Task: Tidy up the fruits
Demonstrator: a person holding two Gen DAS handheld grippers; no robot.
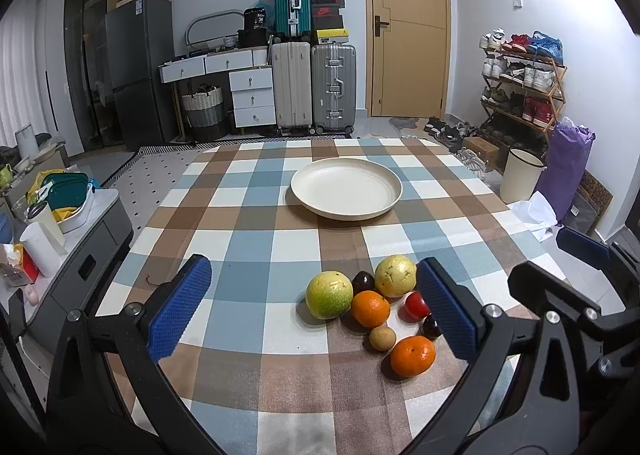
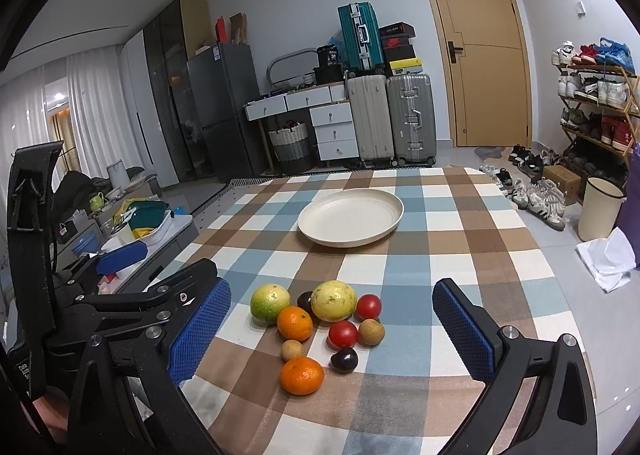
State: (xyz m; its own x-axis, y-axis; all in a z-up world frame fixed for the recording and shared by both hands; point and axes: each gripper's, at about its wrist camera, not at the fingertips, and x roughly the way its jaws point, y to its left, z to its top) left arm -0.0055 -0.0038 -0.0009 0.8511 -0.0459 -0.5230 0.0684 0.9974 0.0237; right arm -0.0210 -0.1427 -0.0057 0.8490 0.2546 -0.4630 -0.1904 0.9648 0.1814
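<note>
A cluster of fruit lies on the checked tablecloth near the front edge: a green guava [image 1: 329, 295], a yellow guava [image 1: 395, 276], two oranges [image 1: 371, 308] [image 1: 413, 355], red tomatoes [image 2: 343, 334], dark plums [image 2: 344, 359] and small brown longans [image 2: 371, 332]. Farther back stands an empty cream plate [image 1: 346, 188] [image 2: 351, 217]. My left gripper [image 1: 312, 263] hovers open just before the fruit, its right pad in front of a tomato. To its right, my right gripper [image 2: 332, 287] is also open and holds nothing, with the cluster showing between its fingers.
A low grey cabinet [image 1: 100, 231] with cups and containers stands close to the table's left edge. On the floor to the right are a cream bin [image 1: 520, 175], a white bag [image 2: 608, 259] and shoes. Suitcases and a door are at the back wall.
</note>
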